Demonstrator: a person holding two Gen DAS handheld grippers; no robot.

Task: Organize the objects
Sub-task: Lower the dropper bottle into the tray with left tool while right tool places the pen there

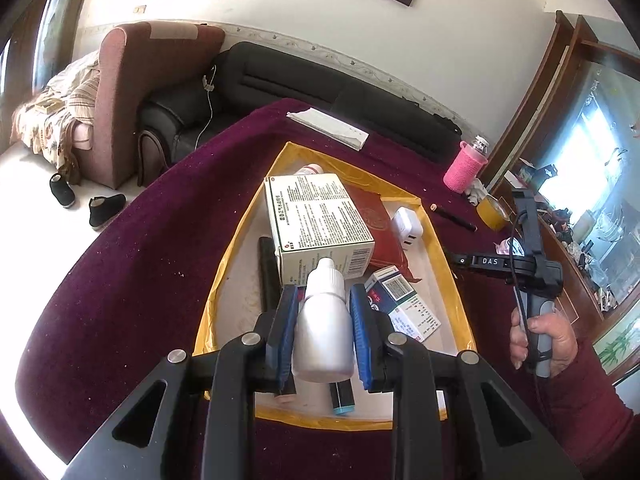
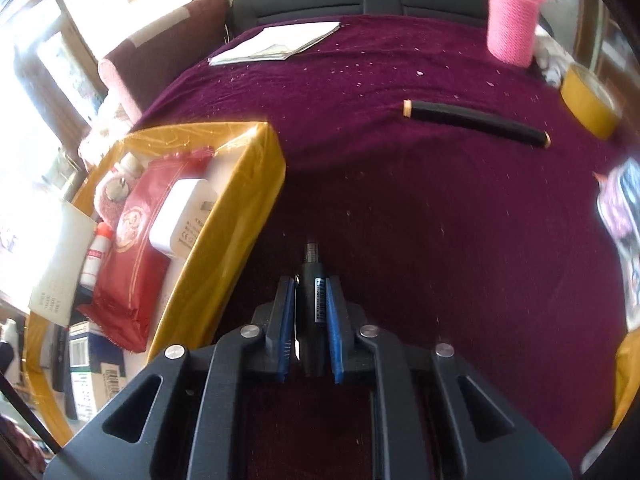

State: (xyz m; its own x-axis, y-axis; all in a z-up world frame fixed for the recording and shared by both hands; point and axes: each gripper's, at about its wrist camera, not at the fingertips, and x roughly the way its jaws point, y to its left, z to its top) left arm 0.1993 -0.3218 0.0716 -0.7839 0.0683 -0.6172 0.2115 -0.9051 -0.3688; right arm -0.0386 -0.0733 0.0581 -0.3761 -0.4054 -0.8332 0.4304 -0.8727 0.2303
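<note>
My left gripper is shut on a white dropper bottle and holds it over the yellow-rimmed box. In the box lie a large medicine carton, a red booklet, a white charger plug, a blue-white small carton and a black stick. My right gripper is shut on a black pen just right of the box, above the cloth. The right gripper also shows in the left wrist view, held in a hand.
A maroon cloth covers the table. On it lie a black rod with gold ends, a yellow tape roll, a pink knit-sleeved bottle, folded papers and a small packet. Sofas stand behind.
</note>
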